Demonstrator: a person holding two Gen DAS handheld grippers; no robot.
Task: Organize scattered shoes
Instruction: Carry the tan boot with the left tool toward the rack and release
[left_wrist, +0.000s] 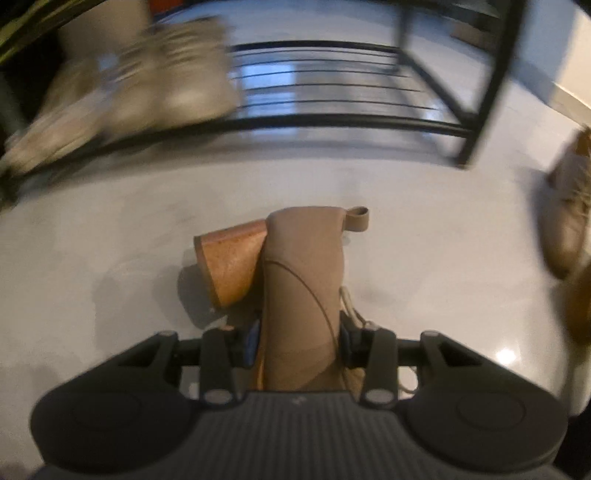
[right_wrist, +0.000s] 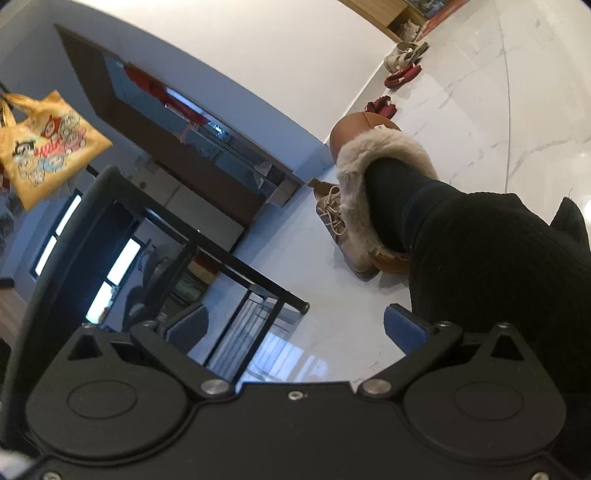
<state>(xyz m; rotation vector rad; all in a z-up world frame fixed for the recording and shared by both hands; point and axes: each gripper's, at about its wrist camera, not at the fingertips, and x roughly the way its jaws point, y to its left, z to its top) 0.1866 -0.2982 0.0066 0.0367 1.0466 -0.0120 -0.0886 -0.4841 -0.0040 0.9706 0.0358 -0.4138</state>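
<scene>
My left gripper (left_wrist: 298, 341) is shut on a tan heeled ankle boot (left_wrist: 303, 291) and holds it above the pale floor, heel block to the left and pull loop at the far end. A black wire shoe rack (left_wrist: 332, 96) stands ahead, with blurred beige sneakers (left_wrist: 140, 92) on its left part. A beige lace-up shoe (left_wrist: 569, 214) lies on the floor at the right; it also shows in the right wrist view (right_wrist: 332, 221). My right gripper (right_wrist: 295, 326) is open and empty, with blue pads (right_wrist: 406, 332), tilted up beside the rack (right_wrist: 243, 295).
The person's foot in a brown fur-lined slipper (right_wrist: 376, 177) and a black trouser leg (right_wrist: 498, 266) stand close on the right. Red slippers (right_wrist: 380, 105) and pale sandals (right_wrist: 400, 55) lie along the far wall. A yellow bag (right_wrist: 44, 144) hangs at the left.
</scene>
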